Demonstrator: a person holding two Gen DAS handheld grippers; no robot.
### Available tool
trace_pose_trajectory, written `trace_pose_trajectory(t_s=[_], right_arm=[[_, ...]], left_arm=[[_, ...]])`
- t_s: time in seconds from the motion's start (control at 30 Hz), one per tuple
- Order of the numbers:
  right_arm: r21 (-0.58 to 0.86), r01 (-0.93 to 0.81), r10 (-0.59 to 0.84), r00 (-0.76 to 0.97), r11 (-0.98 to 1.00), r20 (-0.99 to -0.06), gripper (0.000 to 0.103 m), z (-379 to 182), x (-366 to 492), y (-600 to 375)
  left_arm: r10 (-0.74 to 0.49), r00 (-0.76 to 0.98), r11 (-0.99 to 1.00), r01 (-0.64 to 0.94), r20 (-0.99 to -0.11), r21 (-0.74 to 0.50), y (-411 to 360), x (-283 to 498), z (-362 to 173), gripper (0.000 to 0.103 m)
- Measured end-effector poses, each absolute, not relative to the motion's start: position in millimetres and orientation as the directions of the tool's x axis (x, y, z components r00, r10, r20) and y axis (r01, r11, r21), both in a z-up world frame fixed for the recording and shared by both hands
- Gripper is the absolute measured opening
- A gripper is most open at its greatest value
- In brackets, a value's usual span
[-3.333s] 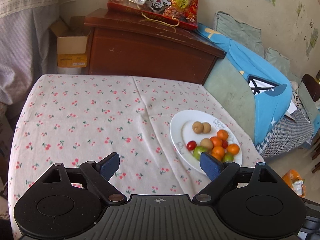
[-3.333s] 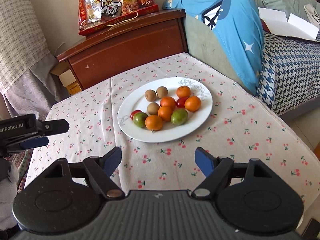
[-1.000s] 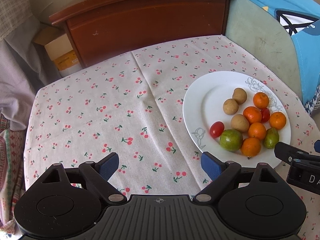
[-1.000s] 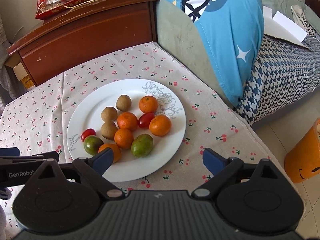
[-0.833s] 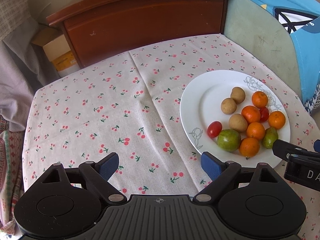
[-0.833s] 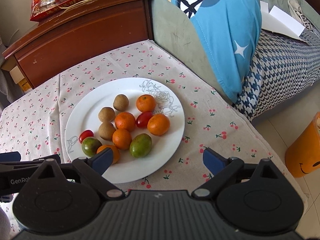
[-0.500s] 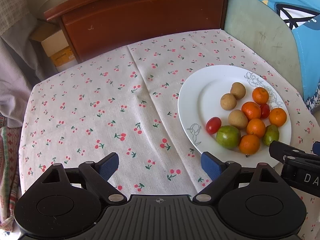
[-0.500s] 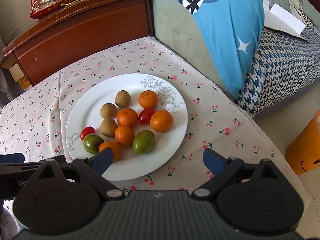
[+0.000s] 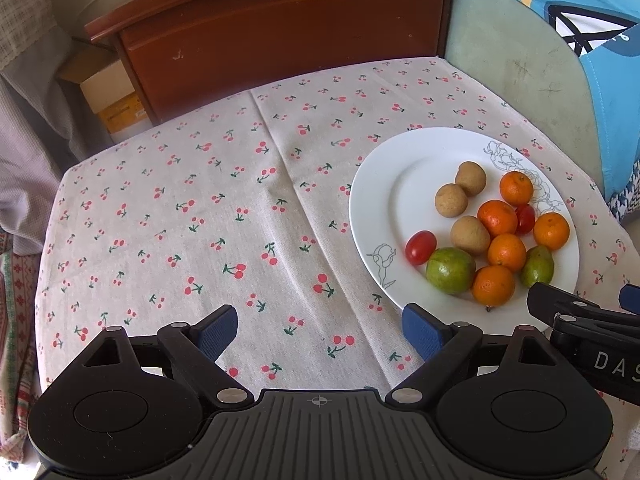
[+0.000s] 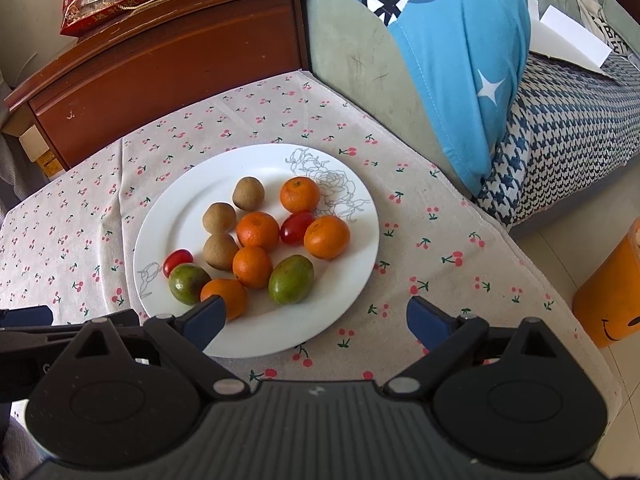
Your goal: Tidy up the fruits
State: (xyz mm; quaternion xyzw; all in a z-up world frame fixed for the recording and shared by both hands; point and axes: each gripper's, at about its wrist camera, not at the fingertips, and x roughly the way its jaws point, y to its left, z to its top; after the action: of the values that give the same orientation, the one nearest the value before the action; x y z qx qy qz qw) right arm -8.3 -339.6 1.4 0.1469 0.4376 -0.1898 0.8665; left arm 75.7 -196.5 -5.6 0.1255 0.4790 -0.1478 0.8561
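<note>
- twelve fruits lay mixed on the plate (image 10: 256, 344) at the right of the tabletop (image 9: 168, 216): five oranges (image 10: 257, 231), three brown fruits (image 10: 219, 218), two green ones (image 10: 291, 279), two red tomatoes (image 10: 296, 227).
- left tongs (image 9: 320, 330) hung wide open and empty over bare cloth, just left of the plate.
- right tongs (image 10: 314, 320) were spread wide too, holding nothing, at the plate's near rim; the left pad sat in front of the nearest orange (image 10: 224, 296).
- sorting looked unsettled: kinds sat interleaved, yet no second dish was in view, so which grouping was meant could not be judged.
- for any pick, it seemed wise to take an outer fruit, come straight down, and close gently, since round fruit would roll and nudge neighbours.
- the farther tomato was wedged between oranges, partly covered.
- the nearest orange's front was hidden behind the pad.
- the left view cut off most of the right tongs.
</note>
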Motion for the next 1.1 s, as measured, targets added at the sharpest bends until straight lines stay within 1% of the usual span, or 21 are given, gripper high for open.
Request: trace_pose_trajectory(t_s=[1.1], right_arm=[[0.093, 0.442, -0.192, 0.558, 0.892, -0.807, 0.097, 3.1, -10.3, -335.7]], left_arm=[[-0.113, 0.522, 0.932, 0.352, -0.845, 0.093, -193.5, 71.8, -2.5, 0.091]])
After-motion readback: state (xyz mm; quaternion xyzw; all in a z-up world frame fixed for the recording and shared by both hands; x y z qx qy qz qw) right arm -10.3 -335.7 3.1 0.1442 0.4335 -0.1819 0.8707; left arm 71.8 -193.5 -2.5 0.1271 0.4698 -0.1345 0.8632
